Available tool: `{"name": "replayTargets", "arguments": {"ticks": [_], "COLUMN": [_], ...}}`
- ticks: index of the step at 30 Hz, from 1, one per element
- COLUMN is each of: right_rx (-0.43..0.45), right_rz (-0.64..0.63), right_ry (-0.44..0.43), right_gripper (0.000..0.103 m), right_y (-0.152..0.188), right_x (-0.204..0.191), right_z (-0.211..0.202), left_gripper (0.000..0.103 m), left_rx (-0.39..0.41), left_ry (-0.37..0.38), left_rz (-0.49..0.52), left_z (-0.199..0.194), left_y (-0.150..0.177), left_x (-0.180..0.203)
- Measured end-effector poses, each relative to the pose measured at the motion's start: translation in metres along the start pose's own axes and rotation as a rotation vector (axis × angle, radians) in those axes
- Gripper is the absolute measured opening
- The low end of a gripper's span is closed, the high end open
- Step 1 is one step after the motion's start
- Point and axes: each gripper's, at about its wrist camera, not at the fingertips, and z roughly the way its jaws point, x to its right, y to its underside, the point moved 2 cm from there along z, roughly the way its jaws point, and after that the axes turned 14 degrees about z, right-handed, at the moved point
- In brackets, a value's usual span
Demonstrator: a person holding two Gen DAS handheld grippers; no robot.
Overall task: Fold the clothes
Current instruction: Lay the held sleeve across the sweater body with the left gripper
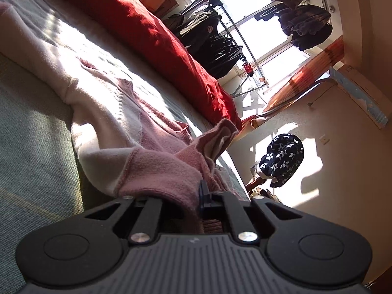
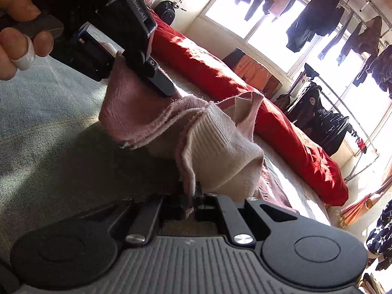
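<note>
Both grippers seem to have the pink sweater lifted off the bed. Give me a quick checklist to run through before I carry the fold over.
1. Left gripper shut on the pink sweater: ok, fabric runs between its fingers.
2. Right gripper shut on the sweater's edge: ok, a thin pink fold is pinched there.
3. Fabric between the two grips taut: not ok, it sags and bunches, with the cream ribbed part hanging loose.
4. Rest of the sweater flat on the bed cover: not ok, it looks rumpled in the left wrist view.
5. Red quilt apart from the sweater: cannot tell, it lies close behind.
6. Landing area free: cannot tell.
</note>
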Motion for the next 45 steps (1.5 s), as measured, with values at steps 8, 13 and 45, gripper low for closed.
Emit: {"name": "replayTargets", "arguments": {"ticks": [8, 13, 45], "right_rx": [0.054, 0.079, -0.326], "right_rz": [0.005, -0.025, -0.137], "right_ry": [0.067, 0.115, -0.172], "right_gripper": [0.006, 0.005, 0.021], "right_y": [-0.016, -0.022, 0.051], "right_x": [0.051, 0.076, 0.073], "right_z": [-0.055, -0.087, -0.140], "left_gripper": [0.006, 0.006, 0.027], "left_rx": [0.050, 0.063, -0.111], "left_ry": [-0.045, -0.077, -0.302], "left_rz": [0.075, 0.115, 0.098], "left_z": [-0.048, -0.074, -0.127], "left_y": [-0.013, -0.018, 0.036], "left_x": [0.025, 0.039, 0.002]}}
